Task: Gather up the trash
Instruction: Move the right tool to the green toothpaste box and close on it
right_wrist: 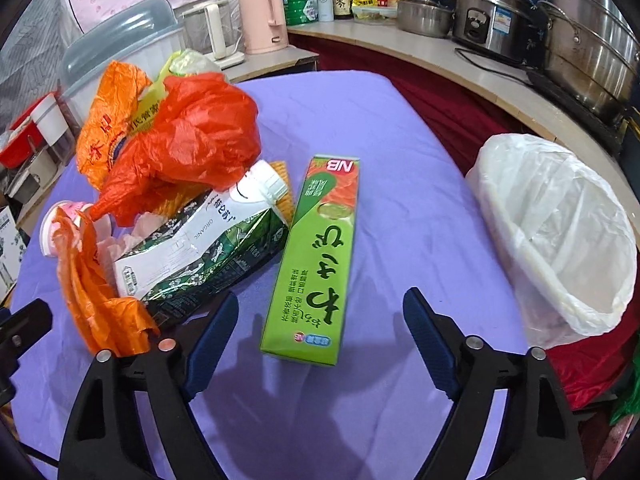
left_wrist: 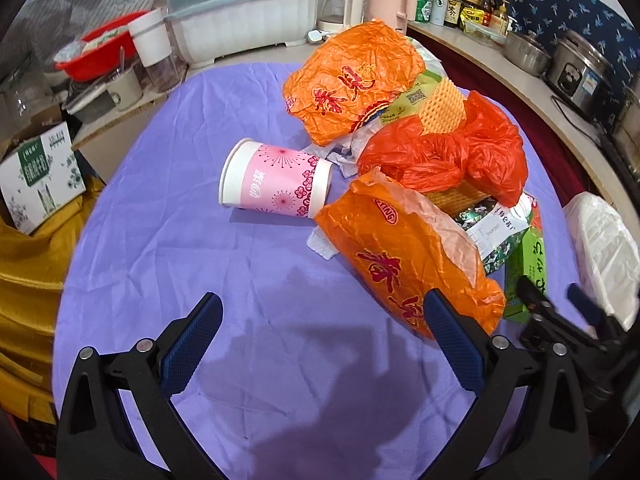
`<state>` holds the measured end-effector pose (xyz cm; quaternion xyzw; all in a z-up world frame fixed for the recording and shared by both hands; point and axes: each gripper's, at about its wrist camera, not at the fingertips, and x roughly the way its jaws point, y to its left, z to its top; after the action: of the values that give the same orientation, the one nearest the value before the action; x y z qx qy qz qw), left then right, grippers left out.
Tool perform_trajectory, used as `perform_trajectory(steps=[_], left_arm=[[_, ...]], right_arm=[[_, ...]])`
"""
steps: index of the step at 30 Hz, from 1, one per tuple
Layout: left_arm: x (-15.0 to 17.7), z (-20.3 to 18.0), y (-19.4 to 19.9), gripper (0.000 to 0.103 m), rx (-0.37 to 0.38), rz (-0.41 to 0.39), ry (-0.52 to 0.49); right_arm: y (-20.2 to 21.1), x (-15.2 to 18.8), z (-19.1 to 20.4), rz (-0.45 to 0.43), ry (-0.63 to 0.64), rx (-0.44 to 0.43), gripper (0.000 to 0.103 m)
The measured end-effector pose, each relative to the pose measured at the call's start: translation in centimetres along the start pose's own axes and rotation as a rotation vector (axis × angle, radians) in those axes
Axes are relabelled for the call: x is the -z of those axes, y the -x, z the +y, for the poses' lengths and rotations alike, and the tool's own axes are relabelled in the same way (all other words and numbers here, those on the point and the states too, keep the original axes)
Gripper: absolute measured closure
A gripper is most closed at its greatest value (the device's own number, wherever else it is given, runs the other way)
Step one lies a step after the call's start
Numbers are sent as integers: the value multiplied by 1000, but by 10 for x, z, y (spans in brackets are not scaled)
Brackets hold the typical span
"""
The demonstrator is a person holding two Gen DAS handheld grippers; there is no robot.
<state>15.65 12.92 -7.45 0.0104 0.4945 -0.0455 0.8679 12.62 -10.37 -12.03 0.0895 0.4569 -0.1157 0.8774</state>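
Trash lies on a purple cloth-covered table (left_wrist: 180, 264). In the left wrist view a pink paper cup (left_wrist: 276, 178) lies on its side beside orange plastic bags (left_wrist: 404, 256), a red bag (left_wrist: 448, 156) and a yellow foam net (left_wrist: 442, 106). My left gripper (left_wrist: 322, 330) is open and empty, above bare cloth, its right finger by the near orange bag. In the right wrist view a green toothpaste box (right_wrist: 316, 256) lies flat, a crushed milk carton (right_wrist: 208, 256) left of it. My right gripper (right_wrist: 318, 330) is open, straddling the box's near end. A white-lined bin (right_wrist: 560, 236) stands at the right.
Behind the table stand a covered dish rack (left_wrist: 240, 12), kettles (right_wrist: 264, 16), a red basin (left_wrist: 104, 44) and bottles. A counter on the right holds a rice cooker (right_wrist: 492, 20) and steel pots (right_wrist: 588, 44). A cardboard box (left_wrist: 36, 176) sits at the left.
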Motion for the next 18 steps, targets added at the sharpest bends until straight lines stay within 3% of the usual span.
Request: perform_trajectory(steps=[3,5,13,18], left_arm=[[-1,0,1,7,45,10,22],[-2,-5,2,7,64,4,20],[-2,-42,-8,7,105,19,-25],[-6,-59,-18,8,93,7,-26]], right_arm=[[-14,3,0,31,6,15,43],[-19,5,-1,52,2,13,64],[-6,16,-32,57,-45,41,66],[8,21,-48,49,-63,51,66]])
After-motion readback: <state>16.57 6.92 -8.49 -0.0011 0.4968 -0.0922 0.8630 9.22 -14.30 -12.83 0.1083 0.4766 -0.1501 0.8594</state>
